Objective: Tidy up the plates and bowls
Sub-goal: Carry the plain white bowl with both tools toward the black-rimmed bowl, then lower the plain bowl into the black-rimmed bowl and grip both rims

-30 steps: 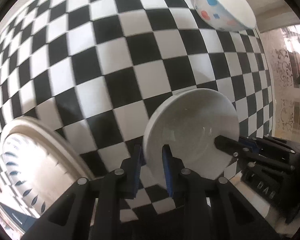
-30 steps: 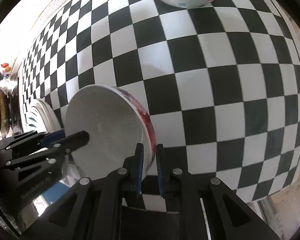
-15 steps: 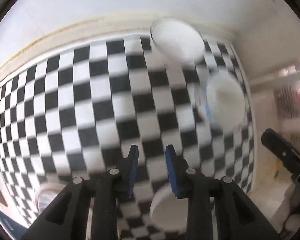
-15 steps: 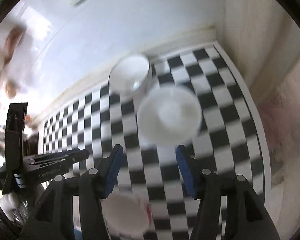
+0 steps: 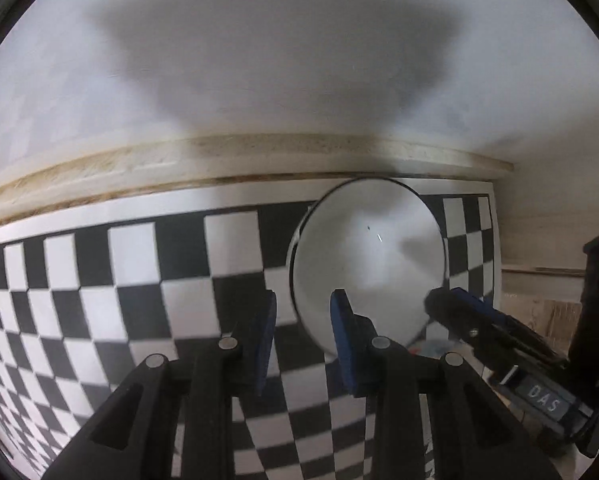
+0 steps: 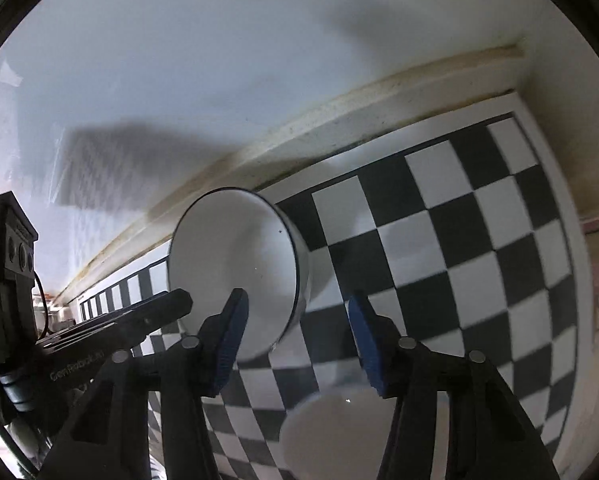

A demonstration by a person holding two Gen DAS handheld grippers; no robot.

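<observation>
Both tools point steeply down at a white bowl (image 5: pixel 367 256) with a thin dark rim, which stands on the checkered surface (image 5: pixel 119 280) at its far edge, just beside the pale ledge (image 5: pixel 219 160) at the foot of the wall (image 5: pixel 299 40).

In the left wrist view the left tool (image 5: pixel 303 332) has its blue pads only a narrow gap apart, and the bowl's near-left rim stands in that gap: one pad (image 5: pixel 341 320) lies inside the bowl against its white inner wall, the other outside over the checks. Whether the pads press on the rim cannot be told. The bowl sits upright, its mouth facing up and toward the camera, so its round opening reads as a wide oval.

In the right wrist view the right tool (image 6: pixel 297 316) has its jaws spread wider and closing, straddling the bowl's (image 6: pixel 235 264) right-hand rim; the left pad (image 6: pixel 231 328) is over the bowl's interior, the right one clear of the bowl over the checks, with a visible gap on that side. The left tool (image 6: pixel 139 316) enters that view from the left, reaching the bowl's opposite side.

Another white bowl (image 6: pixel 339 432), blurred, lies nearer the camera below the right tool.
</observation>
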